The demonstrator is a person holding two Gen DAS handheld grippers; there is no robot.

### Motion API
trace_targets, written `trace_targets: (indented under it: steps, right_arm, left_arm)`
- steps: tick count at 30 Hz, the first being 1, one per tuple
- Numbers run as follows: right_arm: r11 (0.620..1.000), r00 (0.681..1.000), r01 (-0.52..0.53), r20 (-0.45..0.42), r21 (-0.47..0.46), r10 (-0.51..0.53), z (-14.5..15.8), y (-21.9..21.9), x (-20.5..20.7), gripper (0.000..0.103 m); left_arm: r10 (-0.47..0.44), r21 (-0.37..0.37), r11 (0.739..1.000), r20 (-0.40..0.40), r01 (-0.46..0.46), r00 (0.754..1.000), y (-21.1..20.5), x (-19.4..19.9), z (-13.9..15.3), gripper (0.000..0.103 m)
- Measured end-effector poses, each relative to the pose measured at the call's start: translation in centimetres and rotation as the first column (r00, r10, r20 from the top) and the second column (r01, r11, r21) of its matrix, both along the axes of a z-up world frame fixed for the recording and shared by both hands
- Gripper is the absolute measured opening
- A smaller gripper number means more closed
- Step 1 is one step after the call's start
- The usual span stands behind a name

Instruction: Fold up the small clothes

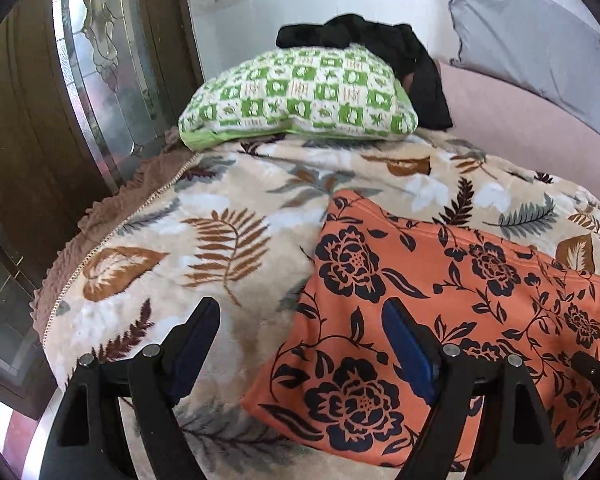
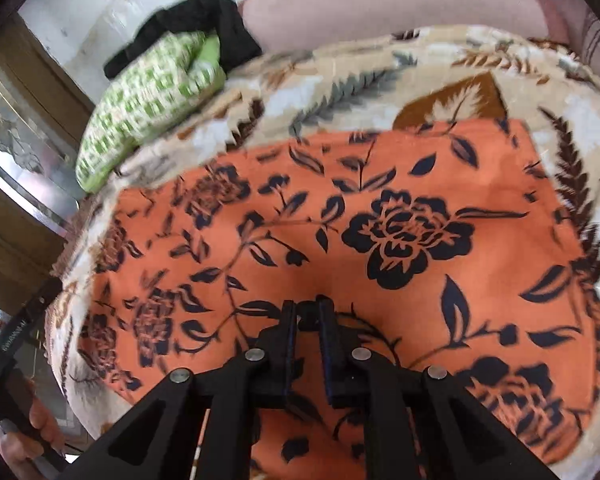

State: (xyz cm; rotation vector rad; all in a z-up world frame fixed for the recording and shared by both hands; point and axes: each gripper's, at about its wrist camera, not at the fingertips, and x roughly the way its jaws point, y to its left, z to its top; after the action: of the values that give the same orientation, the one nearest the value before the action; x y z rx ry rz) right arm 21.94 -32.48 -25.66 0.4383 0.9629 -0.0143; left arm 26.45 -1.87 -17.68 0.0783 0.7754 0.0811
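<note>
I'm working in a home bedroom — a leaf-print blanket (image 1: 228, 216) is covering the bed. Pillows (image 1: 300, 96) are lying by a tiled wall (image 1: 260, 8) — a wooden glass-panelled door (image 1: 100, 60) is standing alongside.

Bright, even daylight; the left view is sharp, the right motion-blurred, both fisheye-bent with dark corners.
</note>
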Motion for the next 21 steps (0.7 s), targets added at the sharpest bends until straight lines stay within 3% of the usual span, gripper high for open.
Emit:
trace_targets:
  steps: [7,13,21]
  right_arm:
    - [0.996,0.999,0.002,0.053,-0.086,0.003,2.5,1.5,-4.0,0.014]
    - [0.995,0.997,0.028,0.072,-0.095,-0.022,2.7,1.6,-6.5,0.014]
    - [0.995,0.996,0.065,0.071,-0.069,-0.060,2.1,-0.1,-6.2,0.014]
  left_arm:
    - [-0.034,-0.009,0.999,0.034,0.034,0.999,-0.6,-3.2,1.4,0.083]
    - [-0.079,-0.025,0.996,0.048,0.081,0.996,-1.8,-6.7,2.4,0.083]
    - [-0.153,-0.030,0.988,0.035,0.154,0.988,-6.2,-9.0,3.1,0.083]
